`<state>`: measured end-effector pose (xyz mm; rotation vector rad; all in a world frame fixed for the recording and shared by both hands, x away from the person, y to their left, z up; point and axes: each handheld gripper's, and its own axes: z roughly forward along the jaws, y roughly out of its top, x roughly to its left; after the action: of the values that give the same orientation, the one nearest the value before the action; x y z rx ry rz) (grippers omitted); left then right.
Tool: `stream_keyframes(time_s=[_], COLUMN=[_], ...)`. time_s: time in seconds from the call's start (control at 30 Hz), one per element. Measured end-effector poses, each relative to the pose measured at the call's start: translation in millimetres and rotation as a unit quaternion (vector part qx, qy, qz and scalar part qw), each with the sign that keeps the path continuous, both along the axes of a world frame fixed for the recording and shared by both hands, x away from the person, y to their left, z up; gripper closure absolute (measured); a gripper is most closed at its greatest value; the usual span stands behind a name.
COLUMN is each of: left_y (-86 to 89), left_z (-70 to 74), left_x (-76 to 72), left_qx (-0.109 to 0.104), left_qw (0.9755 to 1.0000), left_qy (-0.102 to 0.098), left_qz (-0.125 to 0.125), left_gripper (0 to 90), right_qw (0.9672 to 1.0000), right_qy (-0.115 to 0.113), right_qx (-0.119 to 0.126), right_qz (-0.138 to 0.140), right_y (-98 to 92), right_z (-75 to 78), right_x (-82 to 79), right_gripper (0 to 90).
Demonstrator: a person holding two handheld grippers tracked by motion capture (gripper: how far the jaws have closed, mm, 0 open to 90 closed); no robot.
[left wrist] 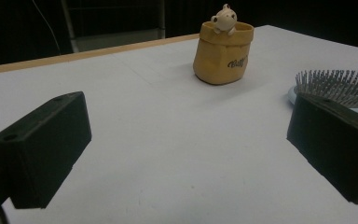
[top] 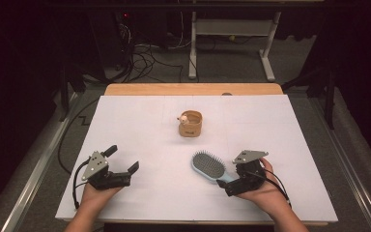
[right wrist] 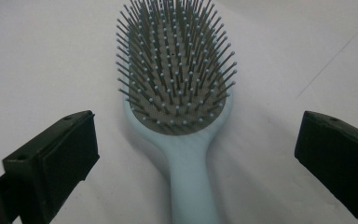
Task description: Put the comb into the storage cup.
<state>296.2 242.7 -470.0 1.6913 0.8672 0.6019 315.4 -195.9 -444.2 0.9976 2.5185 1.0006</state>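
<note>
A light blue hairbrush (top: pixel 207 166) (right wrist: pixel 177 79) lies bristles up on the white table cover (top: pixel 140 121), its handle pointing toward the person. My right gripper (top: pixel 228 179) (right wrist: pixel 196 154) is open, and its jaws stand wide on either side of the handle without touching it. My left gripper (top: pixel 122 158) (left wrist: pixel 186 154) rests open at the front left with nothing between its jaws. A tan pouch (top: pixel 190 124) (left wrist: pixel 221 53) with a small bear figure on its rim stands upright at the table's middle. The brush head (left wrist: pixel 335 86) shows at the right edge of the left gripper view.
The wooden table edge (top: pixel 193 89) runs along the far side of the white cover. Beyond it on the floor are cables (top: pixel 145 58) and a white desk frame (top: pixel 232 29). Bare white surface lies between the two grippers and around the pouch.
</note>
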Motion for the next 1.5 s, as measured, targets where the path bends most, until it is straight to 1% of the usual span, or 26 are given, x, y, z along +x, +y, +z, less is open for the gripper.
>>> stream_keyframes(time_s=[0.1,0.17,0.23,0.4,0.47,0.5,0.53,0.57,0.63,0.67,0.77,1.0,1.03,1.1,1.13,1.2,1.27,1.33,1.4,1.5], left_y=[-0.3,-0.4,-0.1,0.0,0.0,-0.1,-0.1,-0.3,-0.7,-0.7,-0.6,-1.2,-1.1,-0.5,-0.2,0.2,0.2,0.3,0.3,1.1], left_z=[0.0,0.1,0.1,-0.3,-0.4,-0.5,-0.6,-0.7,-1.0,-1.1,-1.3,-1.8,-1.8,-1.6,-1.7,-2.0,-2.1,-1.8,-1.6,-1.8], left_x=[-0.3,-0.4,-0.5,-0.5,-0.4,-0.3,-0.3,-0.2,-0.2,-0.2,-0.1,0.1,0.0,-0.4,-0.4,-0.1,0.2,-0.1,-0.3,-0.2], left_qx=[0.002,0.001,0.001,-0.003,-0.001,-0.001,-0.001,-0.001,-0.001,0.0,-0.002,-0.002,-0.003,-0.004,-0.004,-0.004,-0.003,-0.004,-0.004,-0.006], left_qw=[1.0,1.0,1.0,1.0,1.0,1.0,1.0,1.0,1.0,1.0,1.0,1.0,1.0,1.0,1.0,1.0,1.0,1.0,1.0,1.0], left_qy=[-0.002,-0.003,-0.002,-0.001,-0.001,0.0,0.0,0.001,0.0,0.001,0.002,0.003,0.003,0.002,0.002,0.003,0.004,0.004,0.002,0.004], left_qz=[0.0,0.0,-0.001,-0.001,-0.001,-0.001,-0.002,-0.002,-0.003,-0.004,-0.004,-0.005,-0.005,-0.005,-0.005,-0.004,-0.004,-0.004,-0.003,-0.002], left_gripper=[0.3,0.3,0.3,0.3,0.3,0.3,0.3,0.3,0.3,0.3,0.3,0.3,0.3,0.3,0.3,0.3,0.3,0.4,0.3,0.3], right_qw=[0.9999,0.9998,0.9997,0.9989,0.9986,0.9982,0.9982,0.9975,0.9972,0.9968,0.9963,0.9941,0.9935,0.993,0.9924,0.9924,0.9916,0.9917,0.9911,0.9907], right_qy=[0.003,0.012,0.014,0.022,0.029,0.039,0.039,0.05,0.052,0.055,0.059,0.059,0.062,0.065,0.065,0.065,0.069,0.067,0.07,0.066], right_qx=[-0.008,-0.01,-0.011,-0.03,-0.036,-0.037,-0.037,-0.041,-0.044,-0.046,-0.051,-0.077,-0.083,-0.086,-0.092,-0.092,-0.096,-0.099,-0.1,-0.106], right_qz=[0.006,0.011,0.014,0.028,0.027,0.028,0.028,0.029,0.03,0.035,0.036,0.048,0.048,0.049,0.05,0.05,0.053,0.049,0.054,0.054], right_y=[4.8,9.6,11.4,21.5,25.1,27.2,27.2,29.2,30.2,32.4,35.7,50.1,53.9,55.4,57.5,58.4,59.7,61.3,62.9,65.6], right_z=[3.3,5.3,5.8,6.3,5.0,3.2,3.2,1.3,0.8,-0.4,-0.8,-1.9,-2.8,-3.2,-3.9,-4.2,-4.1,-4.0,-4.0,-4.1], right_x=[4.4,8.0,9.7,18.4,22.9,26.8,26.8,31.1,32.8,35.6,37.0,42.0,43.5,44.3,46.1,47.0,48.6,49.8,51.1,52.4], right_gripper=[0.2,0.2,0.2,0.2,0.2,0.2,0.2,0.2,0.2,0.2,0.2,0.2,0.2,0.2,0.2,0.2,0.4,0.5,0.8,1.1])
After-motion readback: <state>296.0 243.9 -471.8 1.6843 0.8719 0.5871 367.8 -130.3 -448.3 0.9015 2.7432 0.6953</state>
